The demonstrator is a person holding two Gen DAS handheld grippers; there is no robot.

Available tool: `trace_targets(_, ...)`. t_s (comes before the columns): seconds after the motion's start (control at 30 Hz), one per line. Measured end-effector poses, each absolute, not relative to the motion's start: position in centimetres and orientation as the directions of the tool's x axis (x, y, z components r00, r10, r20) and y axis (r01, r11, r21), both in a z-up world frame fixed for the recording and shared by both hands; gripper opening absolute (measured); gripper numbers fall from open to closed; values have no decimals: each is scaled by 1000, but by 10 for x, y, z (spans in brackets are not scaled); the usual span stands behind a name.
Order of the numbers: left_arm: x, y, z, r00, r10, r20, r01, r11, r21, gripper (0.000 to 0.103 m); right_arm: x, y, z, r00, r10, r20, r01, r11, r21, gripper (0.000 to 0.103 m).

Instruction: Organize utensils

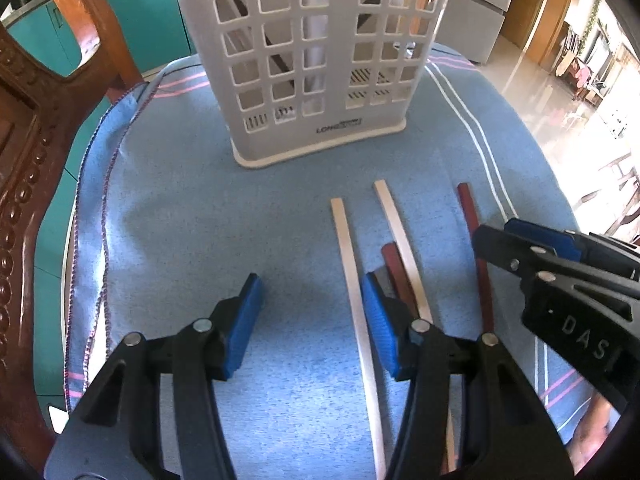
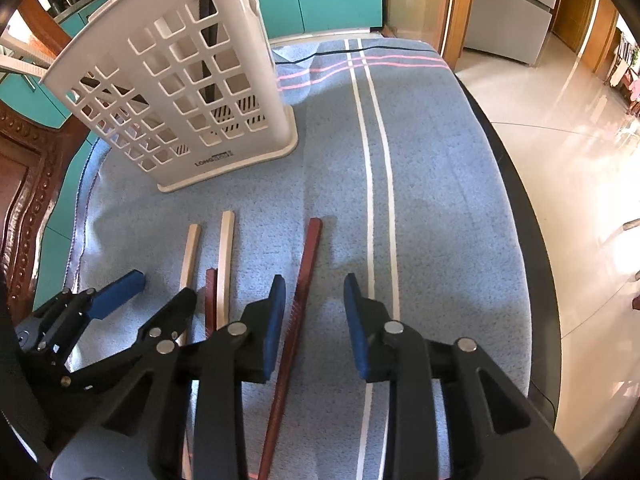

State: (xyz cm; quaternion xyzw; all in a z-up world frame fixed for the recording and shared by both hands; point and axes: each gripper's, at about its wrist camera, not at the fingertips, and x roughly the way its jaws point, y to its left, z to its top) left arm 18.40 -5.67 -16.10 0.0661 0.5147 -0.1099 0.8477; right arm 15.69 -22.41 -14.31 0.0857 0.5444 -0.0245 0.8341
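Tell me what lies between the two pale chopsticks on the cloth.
A shorter dark red chopstick lies between the left pale chopstick and the right pale chopstick; the right wrist view shows it best.

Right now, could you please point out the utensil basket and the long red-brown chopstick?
utensil basket [image 1: 320,136], left wrist view, front wall near the base.
long red-brown chopstick [image 2: 310,264], right wrist view, upper shaft on the cloth.

Landmark: the white slotted basket [image 1: 316,60] standing upright at the far side of the blue cloth [image 1: 192,220]. In front of the basket, four chopsticks [image 2: 226,256] lie on the cloth, obstructing low passage. Right of the basket, cloth is unobstructed. A carved wooden chair [image 1: 28,152] blocks its left.
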Motion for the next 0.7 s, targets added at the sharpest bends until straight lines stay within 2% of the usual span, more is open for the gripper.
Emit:
trace_targets(0.03, 185, -56, -161, 447, -113, -887, 251, 968, 3, 46, 157, -224, -143, 406, 53, -912, 134, 984, 117, 30)
trace_targets(0.1, 187, -55, -161, 448, -109, -888, 246, 969, 5, 43, 158, -224, -143, 408, 49, -912, 135, 984, 113, 30)
trace_targets(0.4, 186, -52, -159, 452, -107, -885, 231, 973, 1, 43, 161, -210, -150, 396, -7, -918, 114, 993, 42, 30)
trace_targets(0.7, 189, -54, -160, 464, -93, -881, 225, 974, 15, 48, 165, -196, -155, 408, -91, -908, 110, 993, -50, 30)
